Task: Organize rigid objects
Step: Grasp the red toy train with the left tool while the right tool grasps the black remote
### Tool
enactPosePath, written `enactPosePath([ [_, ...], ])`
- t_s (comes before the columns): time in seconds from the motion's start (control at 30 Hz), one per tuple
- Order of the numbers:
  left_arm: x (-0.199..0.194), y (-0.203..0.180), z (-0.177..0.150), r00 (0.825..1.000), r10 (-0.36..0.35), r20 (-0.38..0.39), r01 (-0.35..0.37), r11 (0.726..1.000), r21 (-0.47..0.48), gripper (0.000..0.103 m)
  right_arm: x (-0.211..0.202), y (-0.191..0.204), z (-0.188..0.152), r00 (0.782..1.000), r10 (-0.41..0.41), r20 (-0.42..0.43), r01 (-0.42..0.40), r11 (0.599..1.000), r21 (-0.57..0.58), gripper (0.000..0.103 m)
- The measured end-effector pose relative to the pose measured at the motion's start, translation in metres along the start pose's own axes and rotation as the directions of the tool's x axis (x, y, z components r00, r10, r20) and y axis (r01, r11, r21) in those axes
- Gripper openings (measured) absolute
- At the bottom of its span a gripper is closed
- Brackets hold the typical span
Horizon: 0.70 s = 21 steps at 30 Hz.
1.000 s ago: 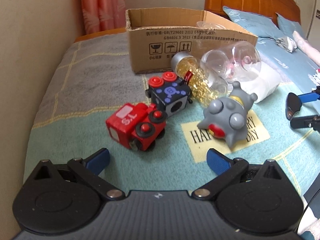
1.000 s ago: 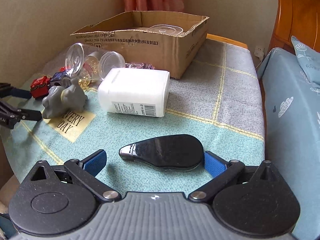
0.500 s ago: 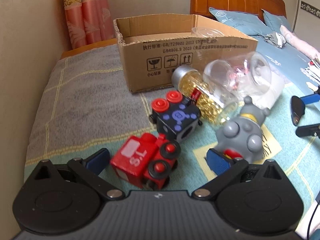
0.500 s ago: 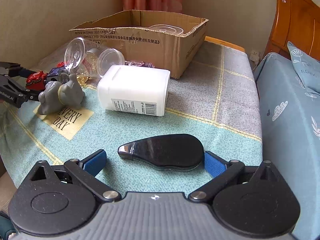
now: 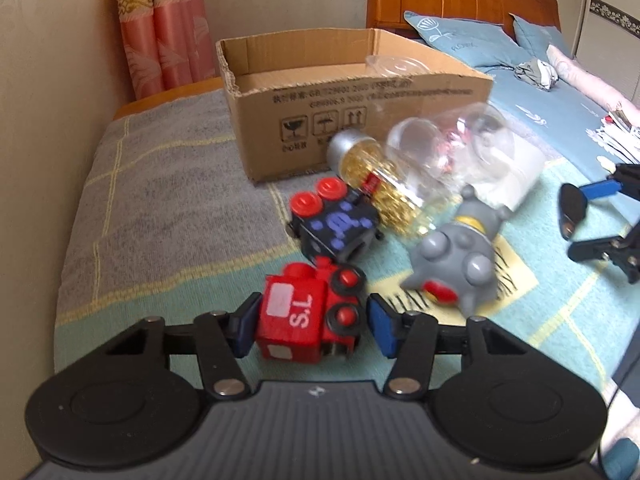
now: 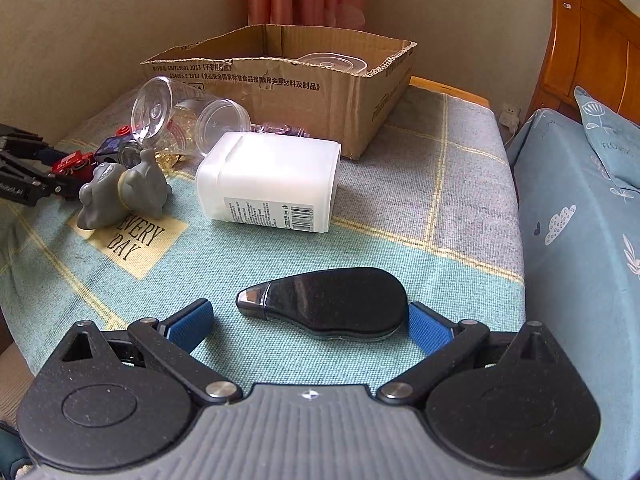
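My left gripper (image 5: pixel 310 322) brackets the red toy train (image 5: pixel 310 320) lying on the checked blanket (image 5: pixel 160 216). Both blue pads sit against or just beside its flanks; blur hides whether they actually press, so I cannot tell if I have it clamped. The train lies on its side, long axis running from 8 to 2 o'clock, wheels facing 3 o'clock, its lower end cut off by my own body.

At 12 o'clock sits a black toy block (image 5: pixel 336 228), then a jar of gold beads (image 5: pixel 376 184) and the cardboard box (image 5: pixel 352 108). A grey figure (image 5: pixel 456 260) lies at 2 o'clock.

My right gripper (image 6: pixel 310 322) has its jaws wide apart around a black teardrop-shaped object (image 6: pixel 328 306), narrow tip toward 9 o'clock; only the right pad (image 6: pixel 426 328) looks close to touching. A white container (image 6: pixel 272 180) lies at 11 o'clock.
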<state>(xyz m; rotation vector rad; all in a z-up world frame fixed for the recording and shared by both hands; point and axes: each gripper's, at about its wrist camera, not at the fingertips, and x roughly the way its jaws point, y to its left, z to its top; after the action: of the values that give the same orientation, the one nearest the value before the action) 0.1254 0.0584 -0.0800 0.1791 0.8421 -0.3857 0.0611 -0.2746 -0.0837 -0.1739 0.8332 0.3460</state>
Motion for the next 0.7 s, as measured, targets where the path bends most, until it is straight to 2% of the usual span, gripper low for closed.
enactPosePath([
  [0.17, -0.010, -0.012, -0.013, 1.000, -0.018, 0.000, 0.018, 1.000, -0.014, 0.054, 0.000, 0.000, 0.000, 1.000, 0.010, -0.004, -0.010, 1.000, -0.013, 0.103],
  [0.23, -0.010, -0.014, -0.014, 1.000, -0.006, 0.006, 0.006, 1.000, -0.023, 0.058, 0.000, 0.000, 0.000, 1.000, 0.014, -0.004, -0.014, 1.000, -0.019, 0.103],
  [0.3, -0.007, -0.016, -0.014, 1.000, 0.007, 0.010, -0.007, 0.999, -0.039, 0.076, 0.000, 0.000, 0.000, 1.000, 0.015, -0.004, -0.015, 1.000, -0.021, 0.103],
  [0.4, -0.002, -0.023, -0.013, 1.000, 0.002, 0.013, -0.001, 0.999, -0.041, 0.092, 0.000, 0.000, 0.000, 1.000, 0.015, 0.000, -0.015, 1.000, -0.023, 0.103],
  [0.5, 0.003, -0.033, -0.014, 0.999, 0.040, 0.016, -0.039, 0.999, -0.030, 0.103, 0.000, 0.000, -0.001, 1.000, 0.016, 0.005, -0.016, 0.999, -0.027, 0.103],
  [0.7, 0.001, -0.030, -0.019, 0.996, 0.080, 0.036, -0.077, 0.994, -0.081, 0.102, 0.004, -0.005, 0.003, 1.000, 0.008, 0.019, -0.007, 1.000, -0.019, 0.103],
])
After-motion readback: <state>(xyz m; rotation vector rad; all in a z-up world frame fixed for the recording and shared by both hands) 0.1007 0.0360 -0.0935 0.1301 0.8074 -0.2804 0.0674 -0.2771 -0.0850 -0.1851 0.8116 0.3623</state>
